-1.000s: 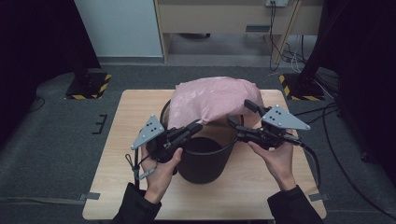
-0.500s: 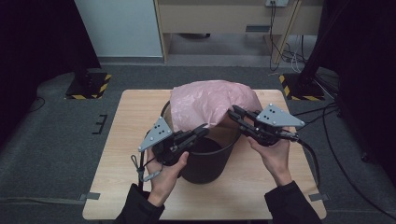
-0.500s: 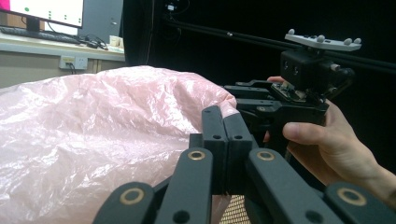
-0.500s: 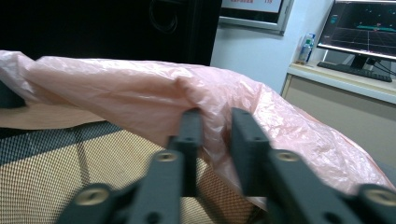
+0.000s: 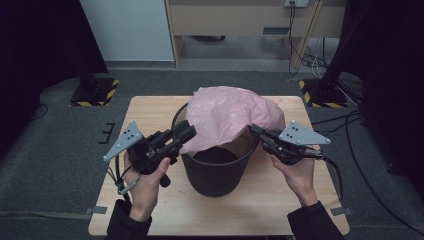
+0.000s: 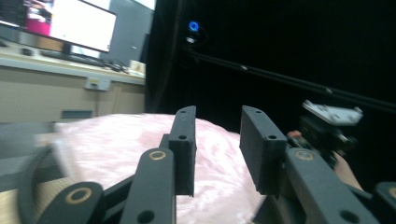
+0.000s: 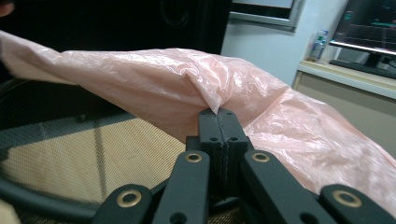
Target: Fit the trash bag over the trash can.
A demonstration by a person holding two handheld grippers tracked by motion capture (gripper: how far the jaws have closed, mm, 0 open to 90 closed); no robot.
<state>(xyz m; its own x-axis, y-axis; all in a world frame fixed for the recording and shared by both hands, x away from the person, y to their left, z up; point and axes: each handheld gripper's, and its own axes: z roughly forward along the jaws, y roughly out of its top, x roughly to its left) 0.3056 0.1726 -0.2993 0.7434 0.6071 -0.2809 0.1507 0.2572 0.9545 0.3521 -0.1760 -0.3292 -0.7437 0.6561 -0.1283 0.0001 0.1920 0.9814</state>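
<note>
Bag (image 5: 230, 117), pink and thin, lies draped over the far half of the black bin (image 5: 217, 172) at the middle of the table (image 5: 150, 107), leaving the near part of the bin's mouth uncovered. At the right, the right gripper (image 5: 255, 132) has its jaws pressed together on a pinched fold of the bag's edge; in the right gripper view the film rises from between the closed jaws (image 7: 218, 122) and spreads far and to both sides above the bin's mesh wall (image 7: 70, 149). At the left, the left gripper (image 5: 186, 133) sits at the bag's left edge beside the rim, its jaws apart. In the left gripper view (image 6: 219, 140) the bag (image 6: 116, 144) lies beyond and below the gap, apparently untouched, though that picture is blurred.
</note>
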